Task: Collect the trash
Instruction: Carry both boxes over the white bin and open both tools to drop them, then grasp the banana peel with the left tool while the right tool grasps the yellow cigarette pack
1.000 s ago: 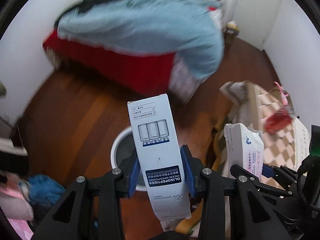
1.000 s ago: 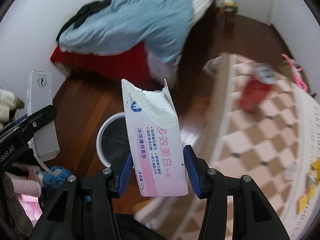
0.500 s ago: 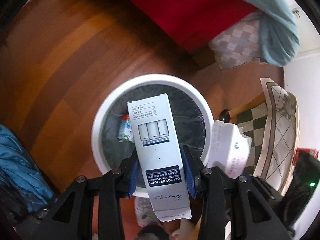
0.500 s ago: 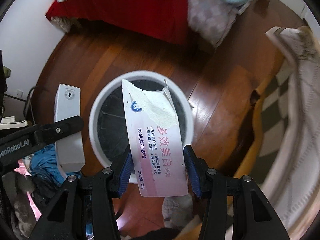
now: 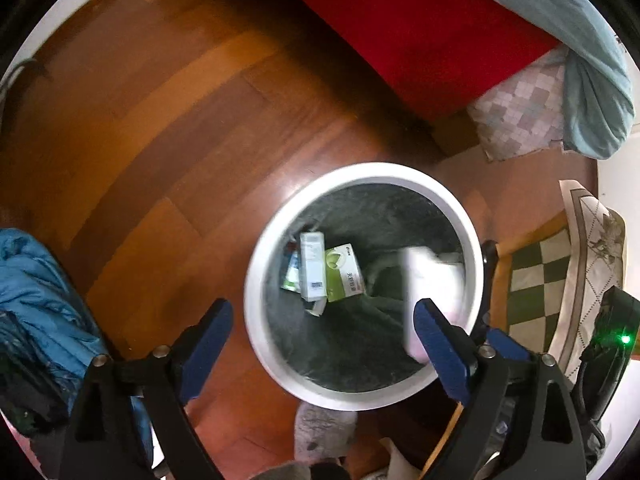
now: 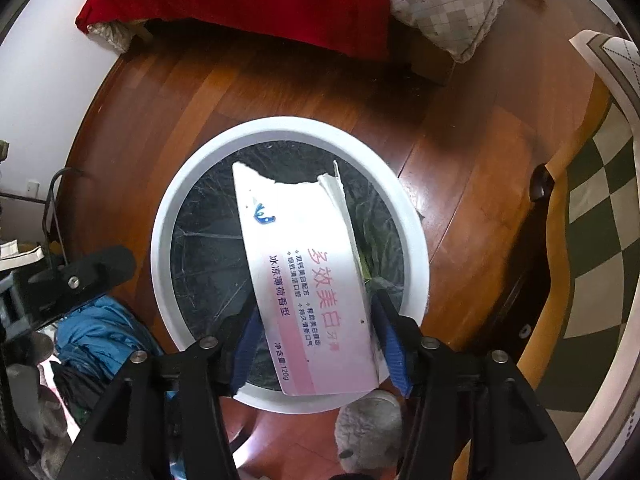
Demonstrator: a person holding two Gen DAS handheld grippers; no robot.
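Note:
A round white bin (image 5: 260, 320) with a dark liner stands on the wooden floor. My left gripper (image 5: 324, 340) is open and empty above its near rim. A white box (image 5: 312, 268) lies inside the bin beside a green and white box (image 5: 344, 272). The bin also shows in the right wrist view (image 6: 160, 240). My right gripper (image 6: 316, 344) is above it, jaws around a torn white and pink toothpaste box (image 6: 308, 280). That box appears blurred in the left wrist view (image 5: 432, 280) over the bin's right side.
A bed with a red cover (image 5: 400, 28) and a light blue blanket (image 5: 580, 40) lies beyond the bin. A checkered cloth (image 5: 560, 272) covers furniture at the right. Blue clothing (image 5: 36, 300) is heaped at the left. A grey slipper (image 6: 368, 436) lies by the bin.
My left gripper has opened and the white box has dropped into the bin. My right gripper has moved further over the bin with the toothpaste box.

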